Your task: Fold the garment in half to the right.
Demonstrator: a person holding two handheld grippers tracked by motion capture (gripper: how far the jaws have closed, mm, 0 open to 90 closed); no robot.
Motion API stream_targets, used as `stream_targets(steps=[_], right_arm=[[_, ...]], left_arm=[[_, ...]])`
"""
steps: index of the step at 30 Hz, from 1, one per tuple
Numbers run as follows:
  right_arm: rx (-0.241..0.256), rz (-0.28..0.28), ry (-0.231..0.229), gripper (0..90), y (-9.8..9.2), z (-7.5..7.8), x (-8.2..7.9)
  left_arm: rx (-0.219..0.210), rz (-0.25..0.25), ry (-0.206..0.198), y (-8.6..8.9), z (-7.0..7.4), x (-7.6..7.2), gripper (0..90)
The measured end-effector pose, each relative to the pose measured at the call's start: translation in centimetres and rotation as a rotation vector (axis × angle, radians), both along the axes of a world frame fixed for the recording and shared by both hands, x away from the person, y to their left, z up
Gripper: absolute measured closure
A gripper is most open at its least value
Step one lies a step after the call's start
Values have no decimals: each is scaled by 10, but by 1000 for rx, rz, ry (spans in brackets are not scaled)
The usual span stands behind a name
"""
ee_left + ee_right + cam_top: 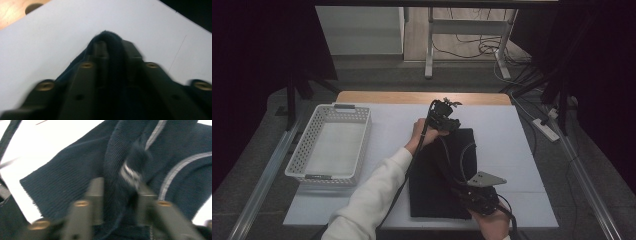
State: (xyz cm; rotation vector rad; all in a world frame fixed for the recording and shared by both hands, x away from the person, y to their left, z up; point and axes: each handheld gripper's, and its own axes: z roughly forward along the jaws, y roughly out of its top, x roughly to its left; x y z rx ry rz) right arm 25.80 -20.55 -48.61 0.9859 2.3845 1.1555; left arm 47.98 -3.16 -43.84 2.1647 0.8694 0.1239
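Note:
A dark navy knit garment (437,175) lies folded lengthwise on the white table top (502,135). At its far end my left gripper (446,117) is shut on a raised fold of the cloth; the left gripper view has that dark fold (110,40) pinched between the jaws of the left gripper (112,46). At the near right corner my right gripper (477,197) is shut on the garment too. In the right gripper view the ribbed fabric (62,177) with pale grey stripes (175,168) bunches between the jaws of the right gripper (117,187).
A white perforated basket (364,140) stands on the left of the table, with nothing in it. A wooden strip (412,97) runs along the far edge. Cables and a power strip (546,129) lie on the floor to the right.

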Motion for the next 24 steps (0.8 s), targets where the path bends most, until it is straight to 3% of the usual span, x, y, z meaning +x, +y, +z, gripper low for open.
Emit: stream_targets(steps=[2, 5, 8, 12, 17, 22, 24], right_arm=[[-8, -35, -6, 383, -4, 2, 0], [3, -78, -20, 316, -15, 7, -2], [15, -90, -32, 306, -21, 12, -4], [35, -93, -48, 307, -22, 21, -3], [25, -74, -63, 322, -13, 29, 0], [24, -53, -45, 324, -2, 30, 10], [14, -37, -30, 324, 11, 28, 20]], left_arm=[[-13, 18, -21, 4, 4, -1, 443], [-17, 16, -50, 11, 12, -6, 352], [-13, 14, -88, 21, 19, -16, 299], [-22, 38, -118, 40, 25, -32, 290], [-18, 60, -149, 63, 25, -52, 284], [-32, 63, -161, 80, 21, -67, 283], [-40, 81, -172, 92, 18, -77, 284]])
